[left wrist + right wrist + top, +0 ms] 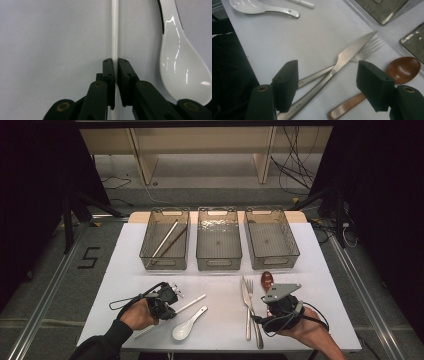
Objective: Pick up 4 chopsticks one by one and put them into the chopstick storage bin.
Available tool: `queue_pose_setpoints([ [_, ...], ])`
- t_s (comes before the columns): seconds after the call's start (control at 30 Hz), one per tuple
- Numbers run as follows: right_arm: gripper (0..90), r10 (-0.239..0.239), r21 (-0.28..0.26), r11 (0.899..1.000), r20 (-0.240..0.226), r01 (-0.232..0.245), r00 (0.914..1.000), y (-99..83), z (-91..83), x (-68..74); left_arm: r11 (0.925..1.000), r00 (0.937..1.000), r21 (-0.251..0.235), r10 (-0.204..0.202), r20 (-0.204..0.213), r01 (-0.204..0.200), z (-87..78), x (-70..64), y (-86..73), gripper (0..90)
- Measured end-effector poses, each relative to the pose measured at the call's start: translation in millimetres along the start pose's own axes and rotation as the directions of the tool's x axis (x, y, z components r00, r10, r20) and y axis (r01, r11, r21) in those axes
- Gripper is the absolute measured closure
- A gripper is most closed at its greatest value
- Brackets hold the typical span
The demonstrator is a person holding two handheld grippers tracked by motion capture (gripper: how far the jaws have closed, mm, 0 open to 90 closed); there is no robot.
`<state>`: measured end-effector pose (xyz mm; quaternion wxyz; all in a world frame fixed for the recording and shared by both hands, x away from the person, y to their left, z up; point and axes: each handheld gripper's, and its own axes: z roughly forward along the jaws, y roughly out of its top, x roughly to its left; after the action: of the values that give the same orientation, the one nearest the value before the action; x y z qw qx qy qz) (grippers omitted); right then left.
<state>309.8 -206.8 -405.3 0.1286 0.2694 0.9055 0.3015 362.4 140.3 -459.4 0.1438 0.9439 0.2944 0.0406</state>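
Glossy white chopstick (pixel 114 30) pinched in left claw (pixel 116 62) | right claw (pixel 327 82) agape over steel knife (pixel 342 62)

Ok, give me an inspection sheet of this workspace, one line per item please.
Surface: white table, flat, no spills seen.
Job's things: white chopstick lying on the table; left bin already holds two chopsticks.
Clutter: white spoon, knife crossed over fork, wooden spoon; middle bin and right bin look empty.
Grippers: left gripper shut on the white chopstick; right gripper open above the knife.
Cables: one trails from each gripper; more cables on the floor behind.
Surroundings: wooden furniture legs, dark curtains, floor rails.
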Motion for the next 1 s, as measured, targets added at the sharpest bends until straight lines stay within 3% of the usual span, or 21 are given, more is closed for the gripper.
queue_pose_setpoints([
  [0.27, 35.1, 0.001, -0.001, 1.000, -0.001, -0.001, 1.0000, -0.2, 0.3, 0.2, 0.9991, 0.9999, -0.041, -0.011, -0.001, 0.011, -9.8, 7.2, -0.5, 84.3],
  [0.5, 35.1, 0.004, -0.002, 1.000, -0.002, -0.004, 1.0000, -0.6, 0.1, -0.4, 0.9931, 0.9988, -0.109, -0.046, -0.017, 0.043, -27.0, 16.6, -0.7, 84.3],
  [0.63, 35.1, 0.005, 0.000, 1.000, -0.001, -0.005, 1.0000, -0.8, 0.4, -0.3, 0.9848, 0.9972, -0.160, -0.072, -0.022, 0.067, -36.5, 22.0, -0.3, 84.3],
  [0.8, 35.1, 0.006, 0.000, 1.000, -0.002, -0.006, 1.0000, -1.0, 0.5, -0.9, 0.9782, 0.9958, -0.195, -0.080, -0.044, 0.070, -47.3, 29.9, -0.1, 84.3],
  [1.0, 35.1, 0.008, 0.001, 1.000, 0.002, -0.008, 1.0000, -1.0, 0.3, -1.5, 0.9638, 0.9944, -0.256, -0.092, -0.052, 0.076, -64.3, 34.1, 4.4, 84.3],
])
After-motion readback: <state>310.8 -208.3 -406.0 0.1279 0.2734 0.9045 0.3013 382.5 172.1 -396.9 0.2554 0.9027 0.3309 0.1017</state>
